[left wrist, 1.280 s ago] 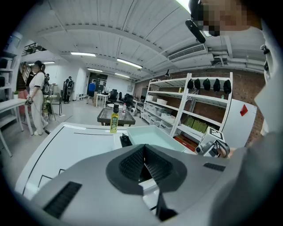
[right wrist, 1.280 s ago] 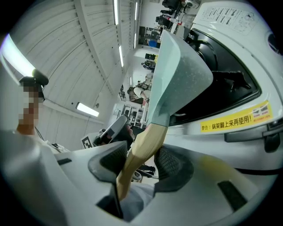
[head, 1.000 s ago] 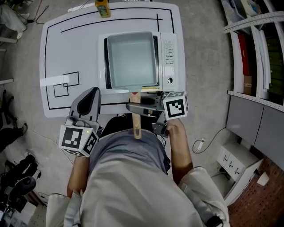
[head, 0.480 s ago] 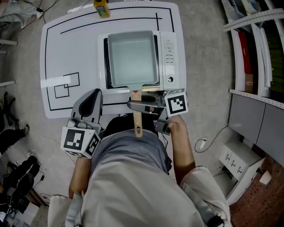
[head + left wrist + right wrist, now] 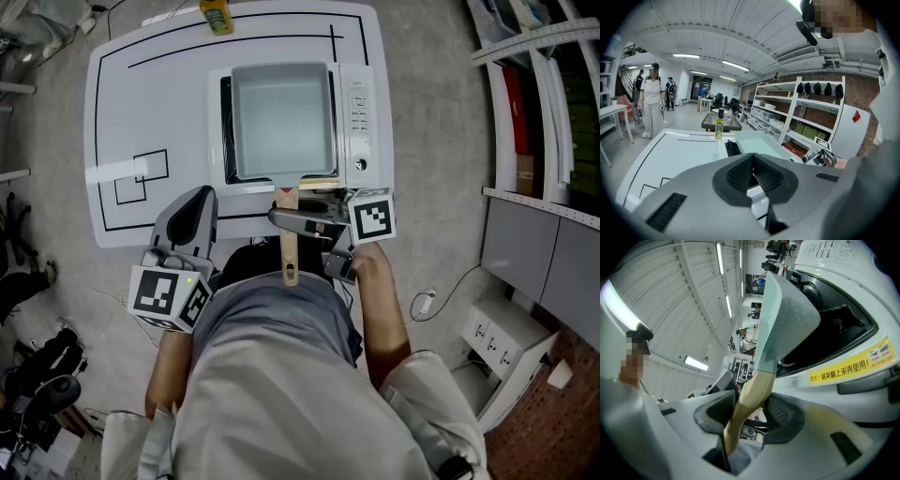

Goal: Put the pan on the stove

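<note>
The fingers (image 5: pixel 712 416) of the right gripper (image 5: pixel 745 408) are closed on the wooden handle (image 5: pixel 754 383) of the pan (image 5: pixel 281 122), one ribbed pad on each side of it; they stand fairly wide only because the wood fills the gap. The left gripper (image 5: pixel 752 165) has its fingers pressed together on nothing and hangs just off the near edge of the counter (image 5: pixel 150 94), well apart from the pan.

The pan, a pale rectangular one, is over the stove (image 5: pixel 358 112), covering the dark burner recess (image 5: pixel 839 319) almost fully in the head view. Whether its base rests on the burner or hovers just above it I cannot tell; in the right gripper view the pan seems to ride slightly clear of the recess. In my judgement the carrying is nearly over: the pan is where it belongs, and what is left is to settle it flat, let go of the handle and draw the right gripper away.

The pan's long axis, body and handle together, runs near to far across the counter. The body lies to the far side; the handle points back toward the person, reaching out past the stove's front edge and the counter's near edge
</note>
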Demonstrator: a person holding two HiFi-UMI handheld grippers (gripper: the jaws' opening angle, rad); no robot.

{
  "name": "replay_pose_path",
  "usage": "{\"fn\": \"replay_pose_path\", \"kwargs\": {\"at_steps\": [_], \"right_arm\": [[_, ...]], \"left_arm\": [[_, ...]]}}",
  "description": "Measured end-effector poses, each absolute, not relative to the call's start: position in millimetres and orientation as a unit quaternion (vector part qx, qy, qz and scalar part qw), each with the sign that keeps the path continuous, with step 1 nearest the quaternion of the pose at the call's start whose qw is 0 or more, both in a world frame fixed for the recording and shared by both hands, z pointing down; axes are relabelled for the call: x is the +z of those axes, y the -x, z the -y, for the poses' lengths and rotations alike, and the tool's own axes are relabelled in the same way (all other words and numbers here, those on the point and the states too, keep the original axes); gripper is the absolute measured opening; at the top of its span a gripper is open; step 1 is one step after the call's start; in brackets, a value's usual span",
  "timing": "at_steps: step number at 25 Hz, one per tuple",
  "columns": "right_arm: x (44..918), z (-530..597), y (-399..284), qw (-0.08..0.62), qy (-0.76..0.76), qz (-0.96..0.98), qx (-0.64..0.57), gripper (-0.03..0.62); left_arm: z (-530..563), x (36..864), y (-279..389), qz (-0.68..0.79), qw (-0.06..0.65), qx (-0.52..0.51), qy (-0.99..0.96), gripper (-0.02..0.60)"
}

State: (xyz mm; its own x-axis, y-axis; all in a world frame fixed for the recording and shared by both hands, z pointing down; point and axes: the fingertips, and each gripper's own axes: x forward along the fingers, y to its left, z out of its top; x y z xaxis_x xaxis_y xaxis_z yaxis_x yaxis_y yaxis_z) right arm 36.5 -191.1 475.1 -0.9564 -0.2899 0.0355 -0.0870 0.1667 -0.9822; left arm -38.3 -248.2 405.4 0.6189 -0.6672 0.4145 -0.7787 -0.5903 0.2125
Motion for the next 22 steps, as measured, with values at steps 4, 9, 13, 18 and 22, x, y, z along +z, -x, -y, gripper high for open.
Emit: {"fn": "replay_pose_path", "kwargs": {"at_steps": [4, 9, 13, 18, 22], "right_arm": [[471.7, 194.8, -35.0, 0.099, 0.128, -0.750, -0.641, 0.193], [471.5, 196.2, -35.8, 0.092, 0.135, -0.753, -0.637, 0.197], [469.3, 193.2, -35.1, 0.086, 0.132, -0.755, -0.637, 0.223], [470.4, 192.7, -36.0, 0.075, 0.139, -0.753, -0.638, 0.238], [468.7, 192.8, -36.0, 0.082, 0.142, -0.752, -0.638, 0.239]], "left_arm": [[246.9, 406.1, 40.0, 0.411, 0.193, 0.147, -0.879, 0.006], [244.0, 405.1, 39.2, 0.407, 0.192, 0.142, -0.882, 0.008], [240.5, 403.0, 39.7, 0.403, 0.192, 0.140, -0.884, 0.006], [239.5, 401.3, 42.7, 0.401, 0.192, 0.136, -0.885, 0.006], [237.9, 400.4, 46.6, 0.402, 0.193, 0.132, -0.885, 0.006]]}}
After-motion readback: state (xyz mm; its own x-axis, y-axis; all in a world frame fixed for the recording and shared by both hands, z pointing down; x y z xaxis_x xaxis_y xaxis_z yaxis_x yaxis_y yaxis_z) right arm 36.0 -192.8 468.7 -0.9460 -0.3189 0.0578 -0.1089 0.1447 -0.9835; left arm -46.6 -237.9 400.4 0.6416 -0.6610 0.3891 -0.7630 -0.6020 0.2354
